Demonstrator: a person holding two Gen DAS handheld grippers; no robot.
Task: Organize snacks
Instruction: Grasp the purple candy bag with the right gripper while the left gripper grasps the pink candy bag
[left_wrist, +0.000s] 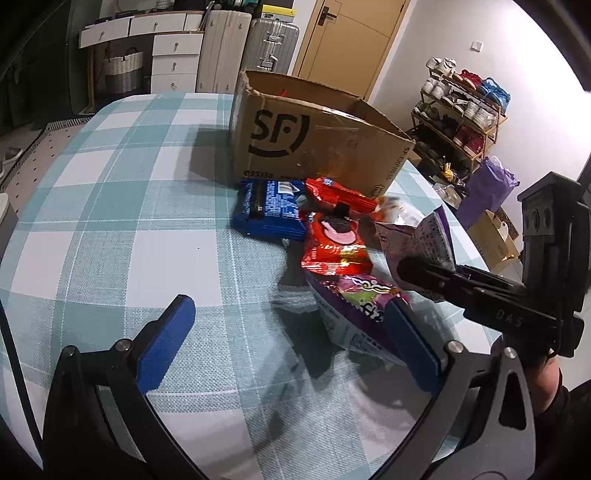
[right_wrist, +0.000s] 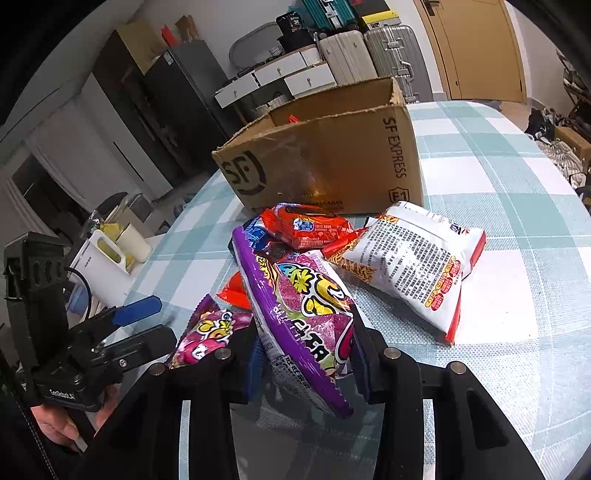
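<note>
An open SF cardboard box (left_wrist: 314, 136) (right_wrist: 325, 158) stands on the checked tablecloth. In front of it lie a blue packet (left_wrist: 267, 208), two red packets (left_wrist: 334, 242) (right_wrist: 306, 225), a white noodle bag (right_wrist: 410, 266) and a small purple candy bag (left_wrist: 364, 295) (right_wrist: 210, 334). My right gripper (right_wrist: 308, 360) is shut on a large purple candy bag (right_wrist: 306, 317), seen from the left wrist (left_wrist: 432, 236) held up at the right. My left gripper (left_wrist: 291, 325) is open and empty, low over the cloth, its right finger (left_wrist: 410, 343) beside the small purple bag.
The table edge curves away at left and right. A white caddy with cups (right_wrist: 110, 254) stands off the table's left side. Suitcases (left_wrist: 251, 44), drawers and a door are behind; a shoe rack (left_wrist: 458, 122) is at the right.
</note>
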